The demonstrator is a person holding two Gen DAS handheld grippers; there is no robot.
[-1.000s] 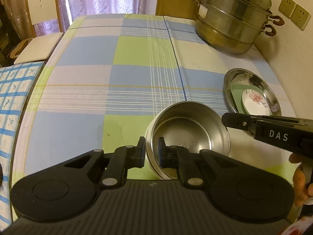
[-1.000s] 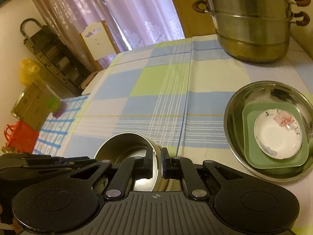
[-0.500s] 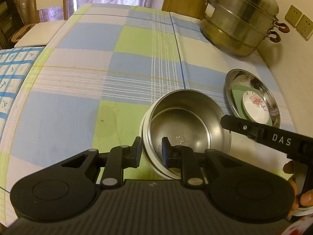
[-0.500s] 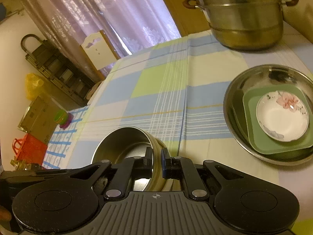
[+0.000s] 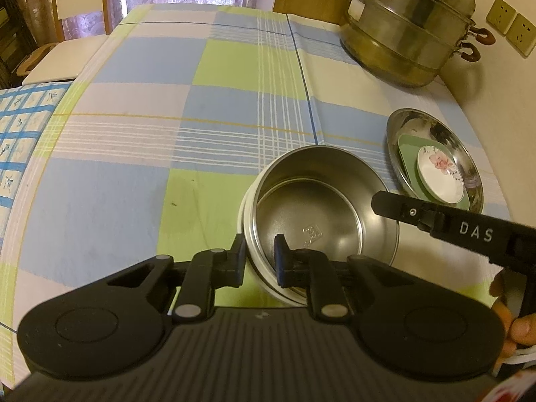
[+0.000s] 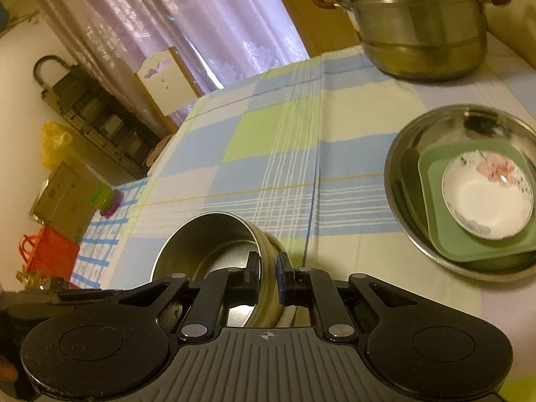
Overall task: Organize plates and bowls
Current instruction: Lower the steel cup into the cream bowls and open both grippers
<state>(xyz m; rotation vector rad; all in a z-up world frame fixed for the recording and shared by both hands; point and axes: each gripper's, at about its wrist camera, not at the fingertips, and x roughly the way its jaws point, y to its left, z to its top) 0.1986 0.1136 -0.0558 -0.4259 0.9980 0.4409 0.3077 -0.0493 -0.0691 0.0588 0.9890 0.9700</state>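
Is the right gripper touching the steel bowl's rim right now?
Touching. The right wrist view shows the right gripper with one finger inside and one outside the steel bowl, both pads closed against its wall at the rim.

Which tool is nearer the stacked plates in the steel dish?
Right. The right tool grips the steel bowl's rim on the side facing the plates; the left tool grips its opposite rim, farther away.
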